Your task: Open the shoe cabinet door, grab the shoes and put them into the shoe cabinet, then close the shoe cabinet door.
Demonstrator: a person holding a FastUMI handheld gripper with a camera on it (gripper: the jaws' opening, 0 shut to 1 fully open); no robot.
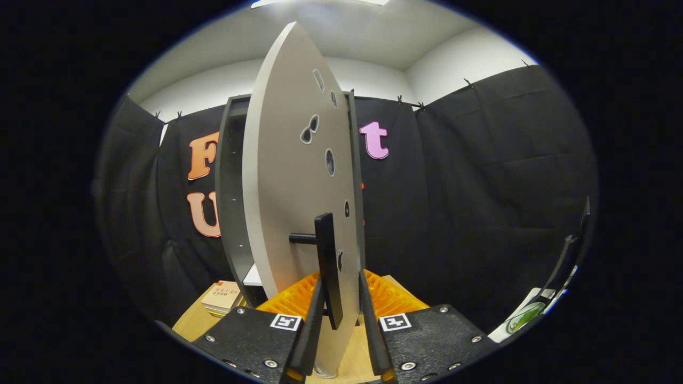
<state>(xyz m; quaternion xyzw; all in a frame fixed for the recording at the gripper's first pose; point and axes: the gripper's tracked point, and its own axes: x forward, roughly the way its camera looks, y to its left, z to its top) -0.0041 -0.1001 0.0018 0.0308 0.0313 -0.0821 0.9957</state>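
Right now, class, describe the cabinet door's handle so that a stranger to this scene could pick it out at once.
Start at the tall grey shoe cabinet standing against the black cloth wall. Its pale door hangs open, swung edge-on toward the camera. Low on that door, a dark flat bar handle stands off on a short peg, with the gripper fingers on either side; unlike the door's small cut-out holes, it juts out.

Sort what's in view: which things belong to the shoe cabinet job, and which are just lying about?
Job:
cabinet, open
door, swung out edge-on
door handle, between the fingers
gripper, closing around the handle

Lying about:
boxes left of the cabinet
table
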